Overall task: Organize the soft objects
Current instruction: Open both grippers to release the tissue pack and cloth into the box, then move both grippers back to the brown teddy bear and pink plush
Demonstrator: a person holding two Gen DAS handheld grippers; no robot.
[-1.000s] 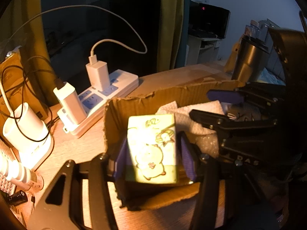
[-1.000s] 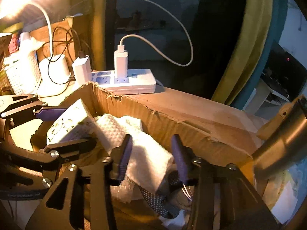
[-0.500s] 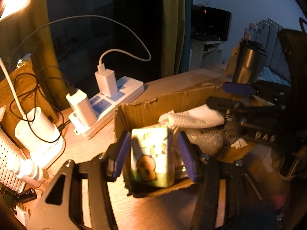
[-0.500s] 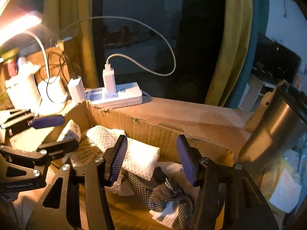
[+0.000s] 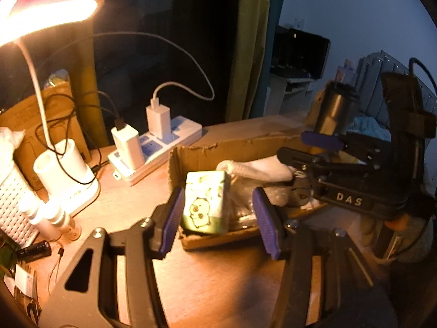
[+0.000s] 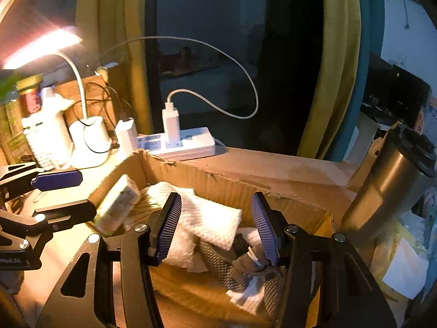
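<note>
Left wrist view is showing the shallow torn brown cardboard box (image 5: 240, 147) on the wooden desk (image 5: 218, 278) with the soft stuff already sitting inside, so I'm guessing the sorting is mostly done. The pale green tissue pack with a cartoon print (image 5: 205, 201) is standing at the near left corner of the box, framed by the left gripper (image 5: 220, 220), whose jaws are standing released: there's a clear gap on the right side, and the left pad looks just beside the pack, not squeezing it. Over on the right wrist view, the right gripper (image 6: 215, 225) is hanging over the box with jaws apart and nothing between them; they've just been opening. That view is giving what the left one isn't: the white waffle-textured folded cloth (image 6: 207, 218) lying across the middle, a grey dotted knit glove (image 6: 221, 265) at the near right, and some white bubble wrap under it all. It's also showing the brushed steel travel tumbler (image 6: 390, 188) beside the box. What's left is probably just tidying or grabbing anything still outside, though I can't spot any loose soft item.
</note>
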